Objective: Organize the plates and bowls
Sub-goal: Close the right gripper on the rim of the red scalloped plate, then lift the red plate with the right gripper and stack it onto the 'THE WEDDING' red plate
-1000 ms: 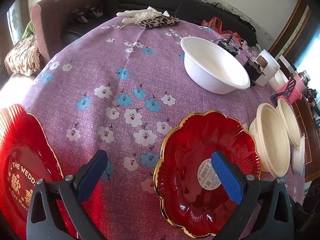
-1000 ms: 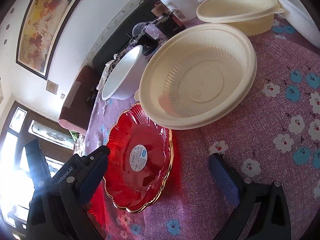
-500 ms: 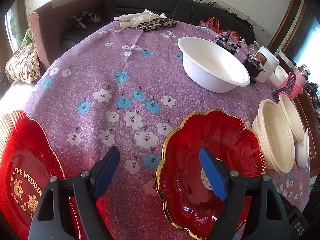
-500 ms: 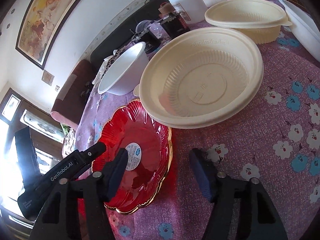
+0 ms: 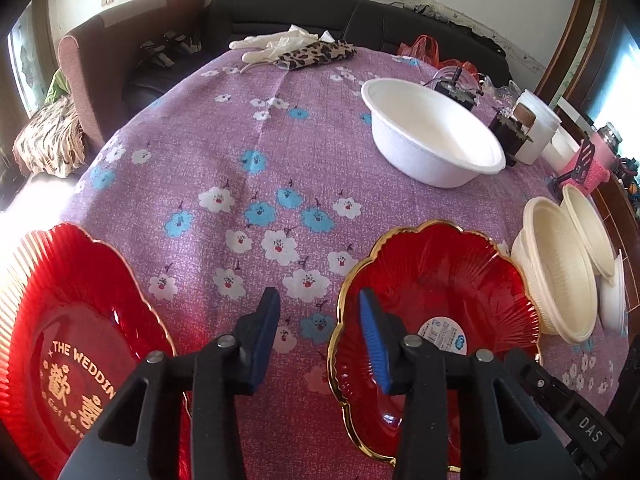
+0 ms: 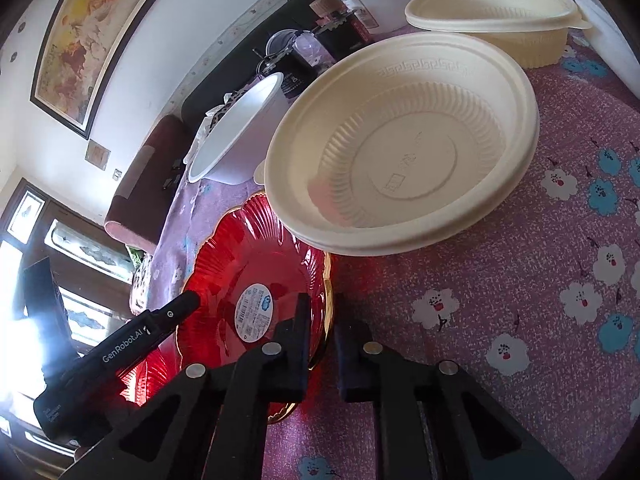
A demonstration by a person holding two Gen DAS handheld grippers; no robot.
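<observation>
Two grippers work one red plate (image 5: 436, 300). The right gripper (image 6: 322, 344) has just closed onto the plate's gold rim near its tips. The left gripper (image 5: 316, 336), narrowing, straddles the opposite rim, pads not visibly pressing. Cream bowls (image 6: 400, 152) sit beyond the plate.

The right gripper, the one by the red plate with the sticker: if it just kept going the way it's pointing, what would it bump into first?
Probably the cream bowl: the right gripper, jaws around the red plate's gold rim, points toward it, though depth is uncertain.
</observation>
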